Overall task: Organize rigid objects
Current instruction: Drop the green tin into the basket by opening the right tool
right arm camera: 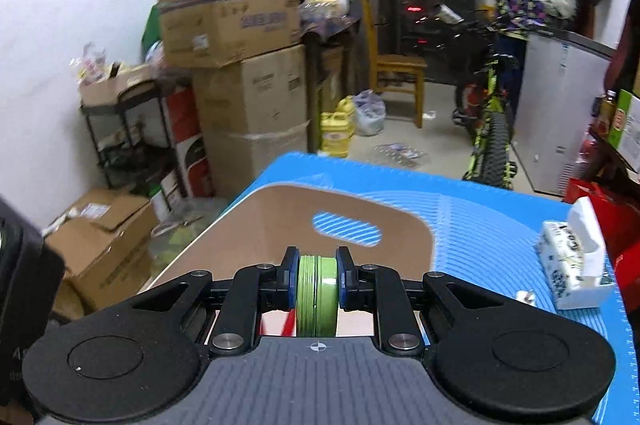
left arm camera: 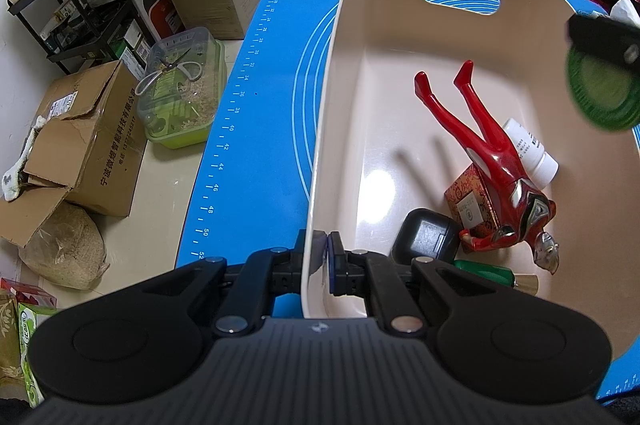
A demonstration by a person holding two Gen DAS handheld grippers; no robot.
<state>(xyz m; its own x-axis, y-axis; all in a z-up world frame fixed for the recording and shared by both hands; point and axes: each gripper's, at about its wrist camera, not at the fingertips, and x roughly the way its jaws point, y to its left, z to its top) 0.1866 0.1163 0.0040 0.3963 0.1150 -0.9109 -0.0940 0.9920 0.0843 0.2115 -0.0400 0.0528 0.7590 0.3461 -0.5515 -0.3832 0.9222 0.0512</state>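
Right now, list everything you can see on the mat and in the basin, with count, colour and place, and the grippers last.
basin: one, cream, on the mat, rim clamped
mat: one, blue, under the basin
action figure: one, red, lying in the basin
pill bottle: one, white, under the figure
patterned box: one, red and gold, in the basin
case: one, black, near corner of the basin
green bottle: one, gold cap, beside the case
round tin: one, green, held above the basin
tissue box: one, white, on the mat
left hand-held gripper: shut on the basin rim
right hand-held gripper: shut on the tin
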